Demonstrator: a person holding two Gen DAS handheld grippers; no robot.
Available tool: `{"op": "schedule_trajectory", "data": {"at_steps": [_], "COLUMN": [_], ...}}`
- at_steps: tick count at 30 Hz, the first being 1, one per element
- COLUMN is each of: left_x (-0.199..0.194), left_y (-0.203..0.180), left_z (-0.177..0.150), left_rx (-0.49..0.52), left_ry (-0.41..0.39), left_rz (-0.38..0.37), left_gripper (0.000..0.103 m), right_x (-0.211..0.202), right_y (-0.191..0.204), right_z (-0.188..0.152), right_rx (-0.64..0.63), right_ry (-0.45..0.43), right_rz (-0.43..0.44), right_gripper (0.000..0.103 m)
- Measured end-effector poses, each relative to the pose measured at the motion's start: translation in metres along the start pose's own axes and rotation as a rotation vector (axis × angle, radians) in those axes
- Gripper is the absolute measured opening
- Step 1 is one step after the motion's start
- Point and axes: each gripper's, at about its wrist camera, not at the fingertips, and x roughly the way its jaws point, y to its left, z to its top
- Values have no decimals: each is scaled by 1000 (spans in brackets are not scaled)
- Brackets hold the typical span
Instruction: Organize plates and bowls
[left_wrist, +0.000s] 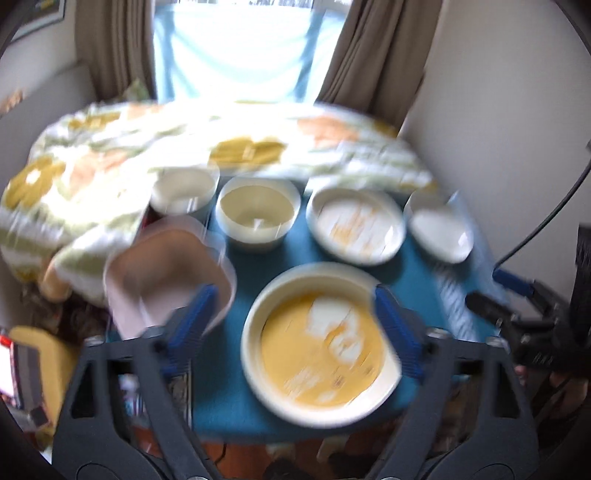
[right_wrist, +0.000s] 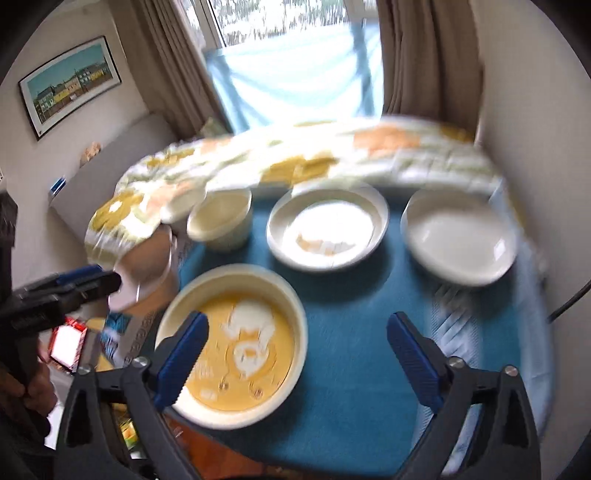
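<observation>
A large cream plate with a yellow picture centre (left_wrist: 320, 345) (right_wrist: 236, 345) lies at the front of the blue-covered table (left_wrist: 258, 402) (right_wrist: 351, 387). Behind it stand a cream bowl (left_wrist: 258, 214) (right_wrist: 221, 218), a white bowl (left_wrist: 183, 194), a patterned plate (left_wrist: 357, 226) (right_wrist: 327, 229) and a plain white plate (left_wrist: 439, 230) (right_wrist: 458, 236). A pinkish square container (left_wrist: 166, 277) (right_wrist: 144, 269) sits at the left. My left gripper (left_wrist: 295, 325) is open above the large plate. My right gripper (right_wrist: 299, 354) is open above the plate's right side. Both views are blurred.
A flowered quilt (left_wrist: 110, 162) (right_wrist: 332, 155) lies bunched behind the dishes. Curtains and a bright window stand beyond. The right gripper shows at the right of the left wrist view (left_wrist: 517, 295); the left gripper shows at the left of the right wrist view (right_wrist: 74, 284). Clutter lies below the table's left edge.
</observation>
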Motion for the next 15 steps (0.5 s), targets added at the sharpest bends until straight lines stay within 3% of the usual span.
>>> {"op": "schedule_trajectory", "data": {"at_steps": [3,5,7,10,11,13,15], "left_x": [-14,-12,-2,24,33,51,72], "left_y": [-10,-20,-36,-64,-73,-93,-118], "left_z": [33,55,74,104,112,130,146], "left_rx": [21,62,121,198,217,260,311], "left_ry": [-113,-142,-121,-48,-30,8,57], "left_rz": [-66,-104,-143,-189,-215,-281,-285], "left_gripper": [103,103,103,103,103,103,103], "right_x": [-29,-47,-60,-67,-70,-78,-76], "right_y": [-5,-14,-26,-50,-60,-82,-101], "right_z": [15,18,22,27,28,28,31], "right_rx": [21,50,81,146,173,247,306], "right_ry": [-108,-177,-167,-76,-65,-83,-79], "right_rz": [-99,-172,-238,-352,-364,-295,-243], "right_gripper": [96,96,96,96,96,96,96]}}
